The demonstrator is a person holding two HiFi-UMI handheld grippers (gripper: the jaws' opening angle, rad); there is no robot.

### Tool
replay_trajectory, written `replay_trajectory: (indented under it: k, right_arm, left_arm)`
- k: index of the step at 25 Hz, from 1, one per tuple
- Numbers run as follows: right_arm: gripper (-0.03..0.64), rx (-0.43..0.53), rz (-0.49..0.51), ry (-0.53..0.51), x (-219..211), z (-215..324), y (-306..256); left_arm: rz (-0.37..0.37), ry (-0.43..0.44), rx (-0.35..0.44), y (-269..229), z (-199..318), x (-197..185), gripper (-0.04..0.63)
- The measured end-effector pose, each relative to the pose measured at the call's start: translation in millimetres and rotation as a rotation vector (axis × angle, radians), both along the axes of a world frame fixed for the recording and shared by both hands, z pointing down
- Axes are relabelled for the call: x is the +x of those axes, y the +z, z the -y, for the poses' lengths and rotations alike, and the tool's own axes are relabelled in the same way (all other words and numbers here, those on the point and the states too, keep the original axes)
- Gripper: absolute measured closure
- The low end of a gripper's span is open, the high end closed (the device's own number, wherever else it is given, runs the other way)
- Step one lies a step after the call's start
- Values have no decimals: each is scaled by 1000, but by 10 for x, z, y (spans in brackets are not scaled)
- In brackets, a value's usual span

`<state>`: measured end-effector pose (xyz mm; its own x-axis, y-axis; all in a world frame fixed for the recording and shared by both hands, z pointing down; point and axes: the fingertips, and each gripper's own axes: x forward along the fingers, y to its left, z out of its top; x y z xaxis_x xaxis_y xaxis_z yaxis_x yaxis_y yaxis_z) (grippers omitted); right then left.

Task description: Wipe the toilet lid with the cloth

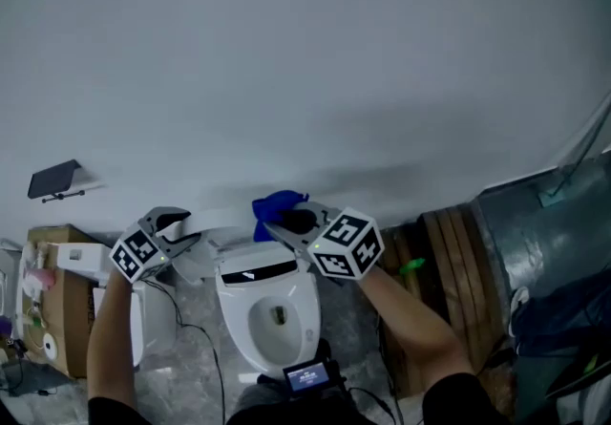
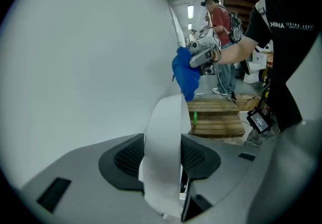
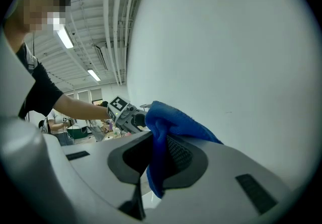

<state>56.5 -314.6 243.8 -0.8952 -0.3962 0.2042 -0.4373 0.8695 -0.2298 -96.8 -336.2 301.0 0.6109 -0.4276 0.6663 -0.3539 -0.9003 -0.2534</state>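
The white toilet (image 1: 272, 318) stands against the wall at the bottom centre of the head view, its bowl uncovered. My left gripper (image 1: 191, 227) is to the left of the bowl, shut on the edge of the white toilet lid (image 1: 205, 259). In the left gripper view the lid (image 2: 163, 132) stands edge-on between the pads of that gripper (image 2: 162, 160). My right gripper (image 1: 286, 223) hangs above the back of the toilet, close to the wall, shut on a blue cloth (image 1: 277, 205). The cloth (image 3: 168, 135) droops over the jaws of the right gripper (image 3: 158, 160). The cloth touches nothing.
A wooden pallet (image 1: 449, 270) with a small green item (image 1: 410, 265) lies right of the toilet, and a silver wrapped duct (image 1: 544, 242) beyond it. A cardboard box (image 1: 57, 308) and white fixtures sit at the left. A small screen (image 1: 307, 375) is below the bowl. People stand in the background (image 2: 221, 31).
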Motion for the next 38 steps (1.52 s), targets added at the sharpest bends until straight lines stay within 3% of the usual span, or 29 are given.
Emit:
replay_trajectory:
  k: [13, 19, 26, 32, 38]
  right_arm:
    - [561, -6, -35, 188, -61, -1233, 9]
    - [561, -50, -55, 313, -170, -1950, 216]
    - [561, -123, -57, 444, 70, -2819, 525]
    - [561, -158, -106, 452, 329, -3179, 773]
    - [561, -176, -115, 366, 391, -3203, 1158]
  left_arm:
    - [92, 74, 202, 397, -1643, 172, 387]
    - [129, 97, 245, 724, -2294, 238, 383]
    - [169, 139, 267, 1144, -2940, 297, 377]
    - [188, 161, 249, 1591, -3417, 382, 362]
    - [247, 161, 267, 1874, -3564, 445, 357]
